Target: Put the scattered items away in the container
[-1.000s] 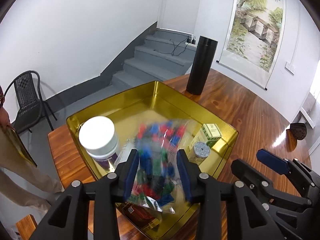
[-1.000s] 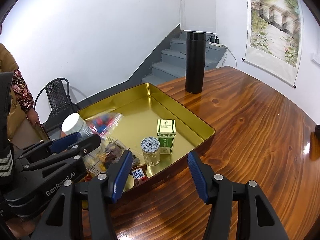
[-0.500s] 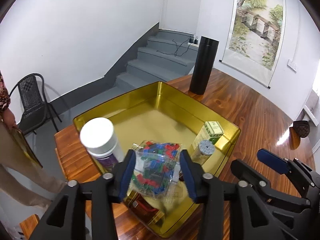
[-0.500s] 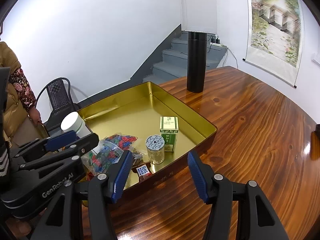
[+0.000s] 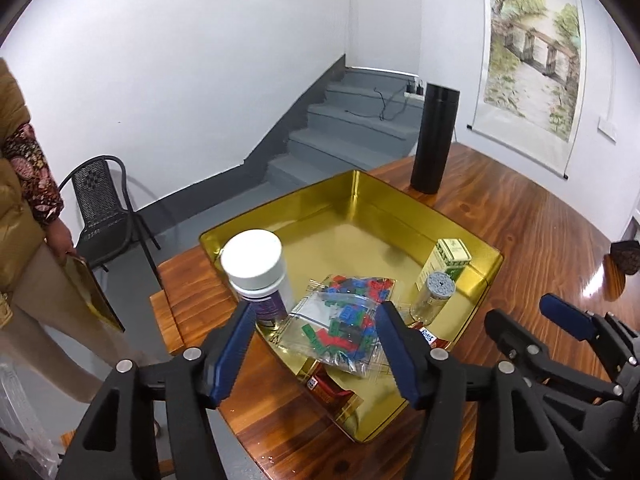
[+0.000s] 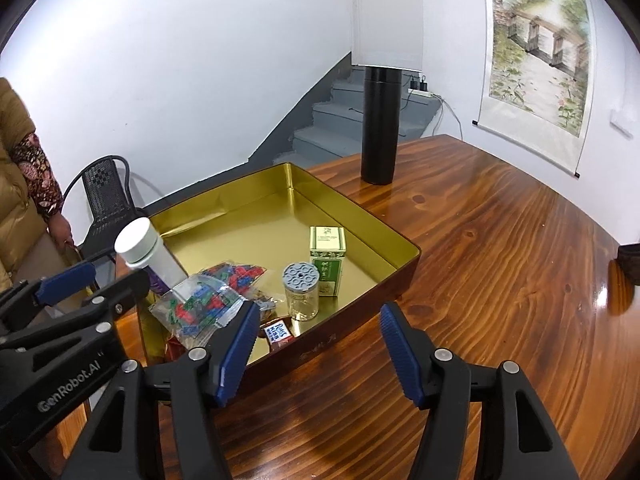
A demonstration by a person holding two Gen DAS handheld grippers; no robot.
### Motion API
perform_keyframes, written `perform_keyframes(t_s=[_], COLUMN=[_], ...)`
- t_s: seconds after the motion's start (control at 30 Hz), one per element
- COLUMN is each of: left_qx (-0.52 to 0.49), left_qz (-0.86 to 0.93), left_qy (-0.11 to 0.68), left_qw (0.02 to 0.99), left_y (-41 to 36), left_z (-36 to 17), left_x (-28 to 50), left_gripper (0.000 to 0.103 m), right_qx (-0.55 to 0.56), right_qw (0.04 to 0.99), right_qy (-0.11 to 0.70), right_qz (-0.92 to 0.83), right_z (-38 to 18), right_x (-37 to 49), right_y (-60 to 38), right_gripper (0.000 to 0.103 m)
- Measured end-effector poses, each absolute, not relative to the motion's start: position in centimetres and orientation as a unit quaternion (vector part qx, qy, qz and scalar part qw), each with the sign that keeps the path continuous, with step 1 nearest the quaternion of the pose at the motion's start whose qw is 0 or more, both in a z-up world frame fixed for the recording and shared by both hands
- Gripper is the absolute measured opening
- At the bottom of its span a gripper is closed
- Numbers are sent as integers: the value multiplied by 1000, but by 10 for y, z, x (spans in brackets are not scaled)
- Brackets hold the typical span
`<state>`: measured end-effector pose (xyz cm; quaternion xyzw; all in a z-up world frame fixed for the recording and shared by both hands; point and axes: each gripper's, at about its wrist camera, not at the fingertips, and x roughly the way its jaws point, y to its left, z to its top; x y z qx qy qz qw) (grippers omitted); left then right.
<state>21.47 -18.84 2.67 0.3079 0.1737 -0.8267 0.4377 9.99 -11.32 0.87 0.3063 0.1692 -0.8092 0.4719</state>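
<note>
Both grippers open, holding nothing: left gripper (image 5: 316, 344) hangs over near corner of shallow gold metal tray (image 6: 348, 204), right gripper (image 6: 316, 350) over glossy wooden table (image 6: 500, 260).

Clear zip bag of coloured plastic bricks (image 5: 344, 320) lies in tray, piled on red snack packets. Risks as I see it:
- bag near front rim, could slide out if nudged
- tall white-capped bottle (image 5: 256, 268) leaning, could tip

Readable writing: "GenRobot.AI" on left gripper, partly "Rote" on small packet (image 6: 278, 332). Green box (image 6: 328, 258) text too small to read.
</note>
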Motion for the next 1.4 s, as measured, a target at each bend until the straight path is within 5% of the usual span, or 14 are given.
perform_keyframes(t_s=[1.4], left_qx=[319], left_qz=[-780], left_qy=[145], left_qw=[519], left_y=[-157], left_z=[38], left_x=[233], left_gripper=[58], right_qx=[282], right_qw=[479], right_qy=[188], right_qz=[-810], right_z=[15], right_x=[121], right_y=[-117], right_gripper=[76])
